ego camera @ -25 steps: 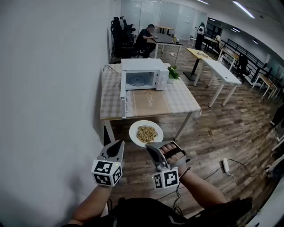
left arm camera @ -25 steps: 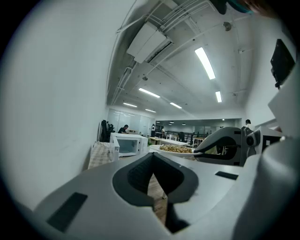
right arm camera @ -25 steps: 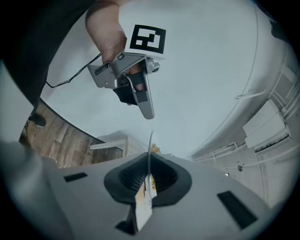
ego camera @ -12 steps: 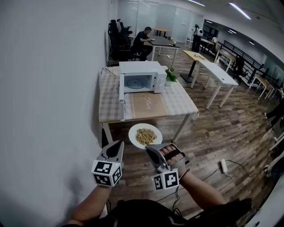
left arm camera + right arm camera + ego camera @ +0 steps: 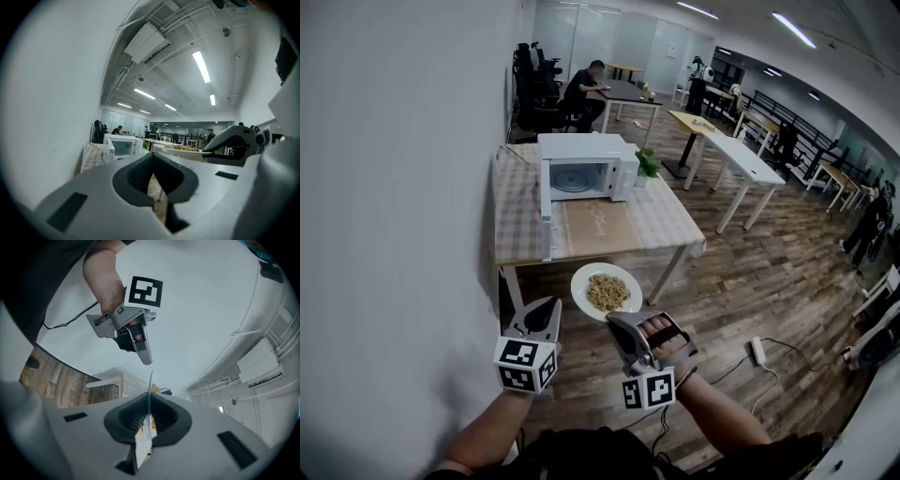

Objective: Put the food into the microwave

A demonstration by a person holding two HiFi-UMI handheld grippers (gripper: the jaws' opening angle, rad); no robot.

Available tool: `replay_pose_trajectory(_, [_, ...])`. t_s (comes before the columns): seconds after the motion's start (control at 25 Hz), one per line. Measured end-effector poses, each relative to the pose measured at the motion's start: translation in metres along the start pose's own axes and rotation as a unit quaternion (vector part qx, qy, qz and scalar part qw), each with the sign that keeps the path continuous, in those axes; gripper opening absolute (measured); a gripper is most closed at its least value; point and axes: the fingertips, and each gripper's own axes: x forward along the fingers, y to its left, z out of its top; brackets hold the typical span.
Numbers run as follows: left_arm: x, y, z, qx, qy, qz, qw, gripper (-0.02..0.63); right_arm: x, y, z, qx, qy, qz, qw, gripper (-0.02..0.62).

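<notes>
A white plate (image 5: pixel 607 292) of brownish food is held level over the wooden floor, in front of the table. My right gripper (image 5: pixel 620 322) is shut on its near rim. In the right gripper view the plate (image 5: pixel 150 383) shows edge-on, pinched between the jaws of the right gripper (image 5: pixel 149 404). The white microwave (image 5: pixel 581 167) stands on the far table with its door (image 5: pixel 546 223) swung open to the left and its cavity showing. My left gripper (image 5: pixel 546 306) is shut and holds nothing, left of the plate. In the left gripper view the microwave (image 5: pixel 121 145) and the plate (image 5: pixel 180 149) lie ahead.
The microwave sits on a table with a checkered cloth (image 5: pixel 511 211) and a brown mat (image 5: pixel 600 225), against the white wall (image 5: pixel 403 187) on the left. A small green plant (image 5: pixel 647 165) stands right of the microwave. Other desks (image 5: pixel 731 155) and a seated person (image 5: pixel 581 89) are farther back. A power strip (image 5: pixel 758 350) lies on the floor.
The table and microwave have drifted left in the head view. The plate stays clamped in the right gripper, and both grippers keep their places in front of me.
</notes>
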Motion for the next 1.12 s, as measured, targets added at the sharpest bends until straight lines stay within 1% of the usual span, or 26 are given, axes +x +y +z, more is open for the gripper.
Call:
replay_pose_trajectory(0.2, [0.012, 0.016, -0.002, -0.007, -0.006, -0.003, 1.0000, 0.009, 0.007, 0.003, 0.002, 0.013, 0.019, -0.009, 1.000, 0.020])
replay_pose_trajectory(0.32, [0.015, 0.027, -0.004, -0.020, -0.009, 0.007, 0.9997, 0.009, 0.014, 0.005, 0.002, 0.011, 0.017, -0.005, 1.000, 0.020])
replay_pose_trajectory(0.4, [0.018, 0.028, -0.009, -0.021, -0.009, 0.007, 0.9997, 0.009, 0.020, 0.006, -0.003, 0.009, 0.012, -0.003, 1.000, 0.020])
replay_pose_trajectory(0.56, [0.032, 0.038, -0.014, -0.021, -0.004, 0.015, 0.9997, 0.009, 0.039, 0.004, -0.016, 0.015, 0.000, -0.001, 1.000, 0.020])
replay_pose_trajectory(0.68, [0.043, 0.044, -0.009, -0.020, -0.002, 0.027, 0.9994, 0.009, 0.052, -0.001, -0.025, 0.015, -0.019, 0.004, 1.000, 0.020])
replay_pose_trajectory(0.84, [0.071, 0.045, 0.001, -0.009, -0.001, 0.026, 0.9996, 0.009, 0.073, -0.016, -0.046, 0.017, -0.043, 0.003, 0.999, 0.020])
replay_pose_trajectory(0.96, [0.090, 0.046, 0.008, -0.001, -0.002, 0.021, 0.9998, 0.009, 0.088, -0.025, -0.062, 0.014, -0.048, 0.003, 0.999, 0.020])
replay_pose_trajectory(1.12, [0.110, 0.050, 0.010, -0.005, -0.002, 0.035, 0.9994, 0.009, 0.104, -0.038, -0.086, 0.006, -0.051, 0.004, 0.999, 0.020])
